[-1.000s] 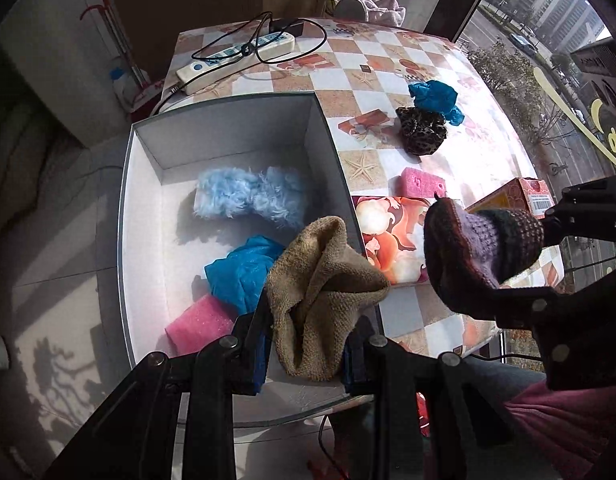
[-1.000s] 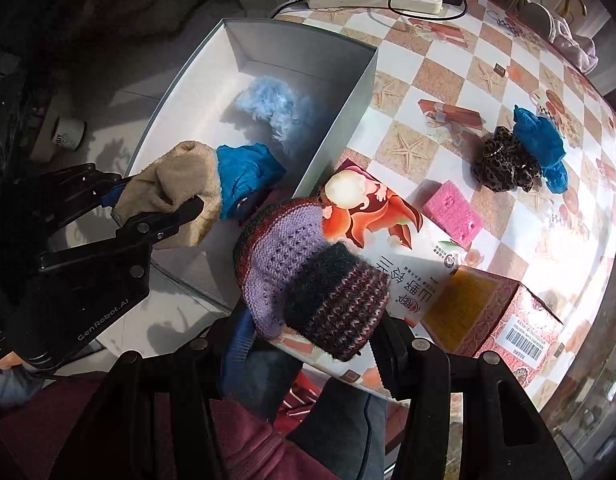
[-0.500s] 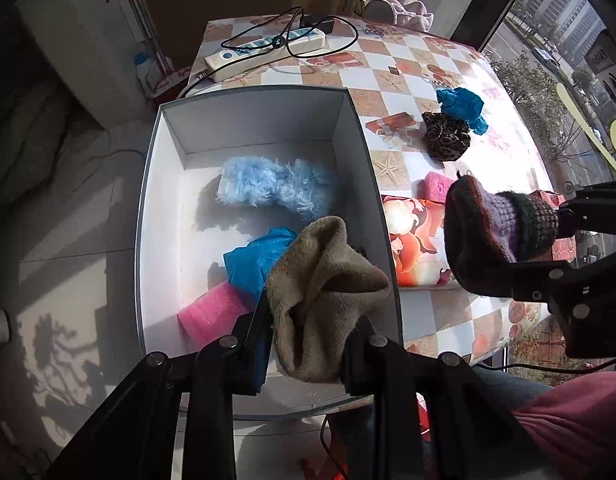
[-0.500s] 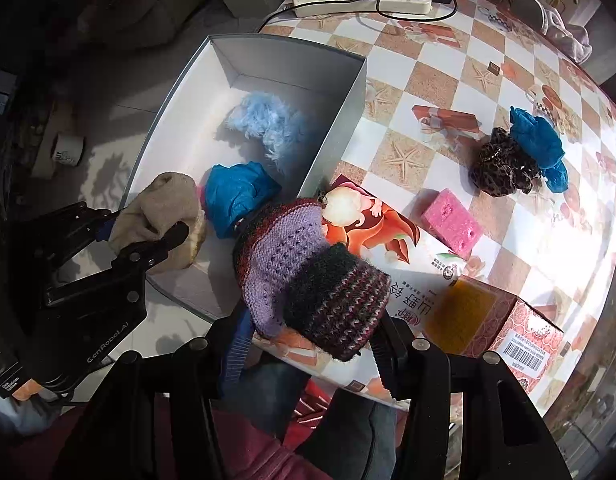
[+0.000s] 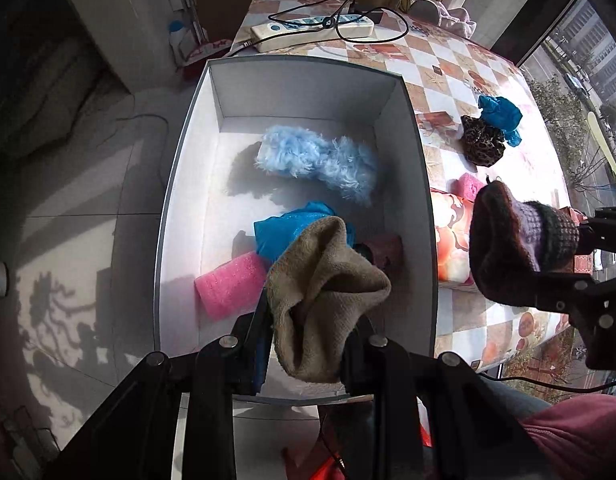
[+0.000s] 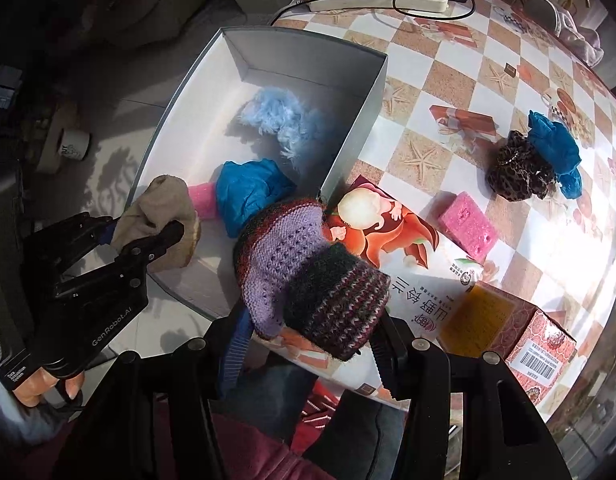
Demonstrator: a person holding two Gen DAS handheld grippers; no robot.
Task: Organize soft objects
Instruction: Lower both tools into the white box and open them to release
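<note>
We have 2 grippers clamped: the left gripper [image 5: 308, 344] grips a tan sock [image 5: 324, 300] above the near end of the box [image 5: 308, 84], and the right gripper [image 6: 316, 344] pinches a purple mitten [image 6: 308, 264] over the table [image 6: 448, 64] edge beside the box. Inside the box we see a fluffy blue piece [image 5: 320, 160], a blue cloth [image 5: 287, 228] and a pink sponge [image 5: 229, 288].

We take the box [image 5: 422, 208] as our landmark. Inside it, the fluffy piece [image 5: 320, 162] lies toward the far wall, the crumpled cloth [image 5: 283, 232] nearer us, and the foam block [image 5: 227, 288] left of that cloth. Right of the box, the printed carton [image 6: 392, 248] touches its near corner. Beyond the box's far wall lies the power strip [image 5: 312, 32].
</note>
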